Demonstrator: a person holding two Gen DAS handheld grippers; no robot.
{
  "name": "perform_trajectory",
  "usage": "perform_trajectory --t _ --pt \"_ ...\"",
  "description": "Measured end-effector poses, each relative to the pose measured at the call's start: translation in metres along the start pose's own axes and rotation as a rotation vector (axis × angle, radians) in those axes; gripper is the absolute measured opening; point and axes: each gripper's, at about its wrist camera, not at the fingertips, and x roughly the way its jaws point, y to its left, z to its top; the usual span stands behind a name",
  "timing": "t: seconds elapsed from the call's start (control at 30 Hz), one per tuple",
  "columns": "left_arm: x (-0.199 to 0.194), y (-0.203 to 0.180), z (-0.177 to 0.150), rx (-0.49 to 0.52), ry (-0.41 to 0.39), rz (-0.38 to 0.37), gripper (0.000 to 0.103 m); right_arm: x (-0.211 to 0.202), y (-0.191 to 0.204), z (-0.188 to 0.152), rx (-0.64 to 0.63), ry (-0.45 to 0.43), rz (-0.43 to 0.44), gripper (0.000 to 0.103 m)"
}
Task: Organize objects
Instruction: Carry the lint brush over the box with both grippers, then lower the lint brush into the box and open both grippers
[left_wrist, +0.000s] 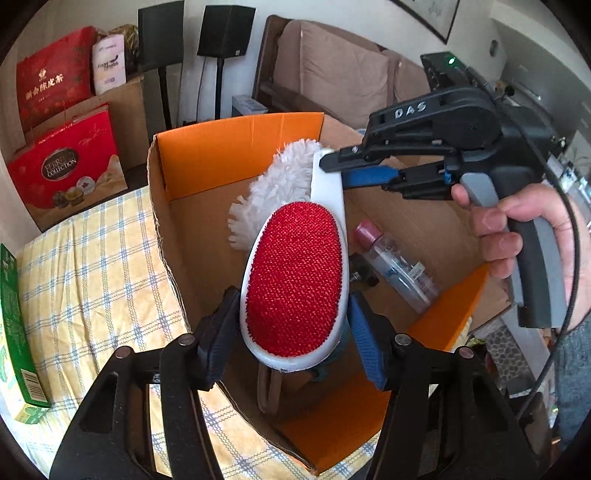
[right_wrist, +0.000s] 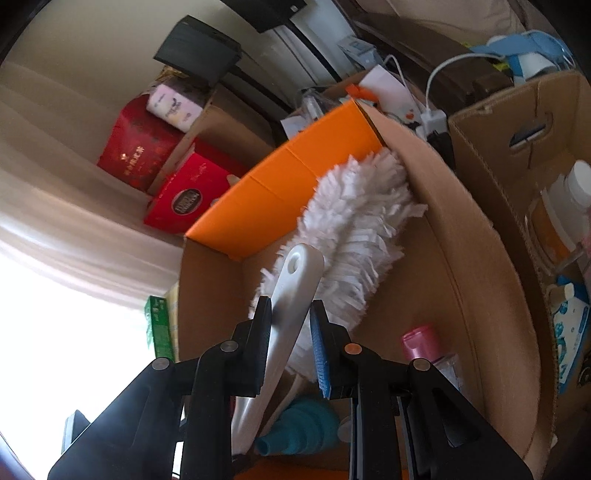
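A white lint brush with a red pad (left_wrist: 293, 280) is held over an open cardboard box with orange flaps (left_wrist: 236, 147). My left gripper (left_wrist: 291, 325) is shut on the brush's wide head. My right gripper (left_wrist: 334, 162) is shut on the brush's white handle (right_wrist: 291, 291), seen from the side in the left wrist view and between the pads (right_wrist: 290, 332) in the right wrist view. Inside the box lie a white fluffy duster (right_wrist: 354, 229), a clear bottle with a pink cap (left_wrist: 395, 266) and a teal funnel (right_wrist: 299, 428).
The box stands on a yellow checked cloth (left_wrist: 92, 266). A green carton (left_wrist: 16, 332) lies at the left. Red gift boxes (left_wrist: 66, 162) stand behind. A second cardboard box (right_wrist: 524, 122) with bottles is to the right.
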Motion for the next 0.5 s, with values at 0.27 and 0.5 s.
perform_trajectory --t 0.27,0.5 --pt "-0.013 0.012 0.005 -0.065 -0.02 -0.027 0.065 0.013 -0.008 -0.004 0.017 0.019 -0.026 0.019" --pt "-0.033 0.027 0.009 -0.128 -0.062 -0.028 0.087 0.007 0.004 -0.008 -0.041 0.002 -0.075 0.021"
